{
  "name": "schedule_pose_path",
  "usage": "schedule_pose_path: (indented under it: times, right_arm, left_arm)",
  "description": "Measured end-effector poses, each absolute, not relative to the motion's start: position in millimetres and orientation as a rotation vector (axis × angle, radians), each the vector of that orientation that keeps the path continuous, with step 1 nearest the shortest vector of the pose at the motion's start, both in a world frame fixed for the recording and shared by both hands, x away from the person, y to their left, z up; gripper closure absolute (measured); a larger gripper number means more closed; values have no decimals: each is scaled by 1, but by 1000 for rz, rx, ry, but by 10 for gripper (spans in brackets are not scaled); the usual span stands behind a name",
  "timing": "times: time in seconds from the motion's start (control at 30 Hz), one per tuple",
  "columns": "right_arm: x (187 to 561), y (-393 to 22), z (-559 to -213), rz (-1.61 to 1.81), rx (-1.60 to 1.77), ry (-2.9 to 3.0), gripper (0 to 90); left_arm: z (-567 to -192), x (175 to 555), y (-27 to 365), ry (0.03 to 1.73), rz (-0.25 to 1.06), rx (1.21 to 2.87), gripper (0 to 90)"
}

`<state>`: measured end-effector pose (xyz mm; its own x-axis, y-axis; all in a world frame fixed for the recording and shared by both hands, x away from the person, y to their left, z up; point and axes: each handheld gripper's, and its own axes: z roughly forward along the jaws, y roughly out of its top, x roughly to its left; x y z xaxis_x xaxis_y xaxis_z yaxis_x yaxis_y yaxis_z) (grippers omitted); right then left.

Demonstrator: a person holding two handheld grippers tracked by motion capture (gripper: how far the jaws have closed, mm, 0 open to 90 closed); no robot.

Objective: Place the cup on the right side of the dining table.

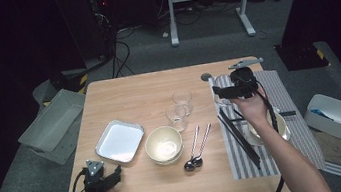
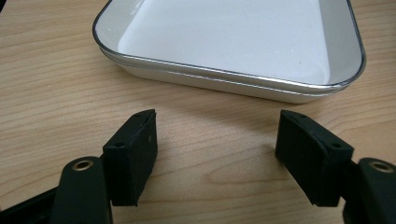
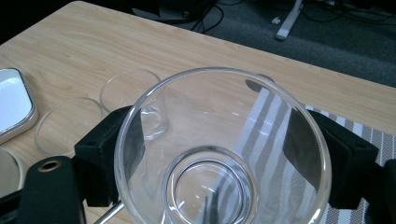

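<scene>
**Glass held over the striped mat**

The right tool [image 1: 223, 93] pinches a clear glass [image 3: 219, 149], one jaw on either side of its wall, so the glass sits straight ahead of the tool between the jaws. In the right gripper view its mouth faces the camera, and its round base shows through the wall. It hangs above the far left corner of the striped mat [image 1: 288, 104], with two more glasses [image 1: 179, 107] standing to its left on the tabletop [image 1: 133, 93]. It is plain, see-through and empty. The left tool [image 2: 215, 154] rests spread and empty near the white tray [image 2: 224, 42], well apart from the glass.
</scene>
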<state>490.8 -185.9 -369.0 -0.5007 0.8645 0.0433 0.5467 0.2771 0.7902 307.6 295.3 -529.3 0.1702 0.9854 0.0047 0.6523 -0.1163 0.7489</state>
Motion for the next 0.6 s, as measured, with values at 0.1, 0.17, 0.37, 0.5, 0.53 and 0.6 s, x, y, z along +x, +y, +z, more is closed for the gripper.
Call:
schedule_pose_path:
  times: [0.1, 0.17, 0.37, 0.5, 0.53, 0.6]
  right_arm:
    - [491, -190, -369, 1092, 1287, 2144, 181]
    - [491, -192, -368, 1094, 1287, 2140, 181]
    - [491, -202, -366, 1112, 1295, 2105, 181]
    - [491, -205, -367, 1101, 1307, 2111, 181]
    - [492, -207, -368, 1094, 1310, 2113, 181]
    - [493, -210, -369, 1091, 1320, 2112, 181]
  left_arm:
    - [-529, 308, 295, 1547, 702, 1841, 298]
    - [-529, 308, 295, 1547, 702, 1841, 298]
    - [-529, 308, 295, 1547, 702, 1841, 298]
    - [-529, 308, 295, 1547, 702, 1842, 298]
    - [-529, 308, 295, 1547, 702, 1841, 298]
    - [-529, 308, 295, 1547, 703, 1843, 298]
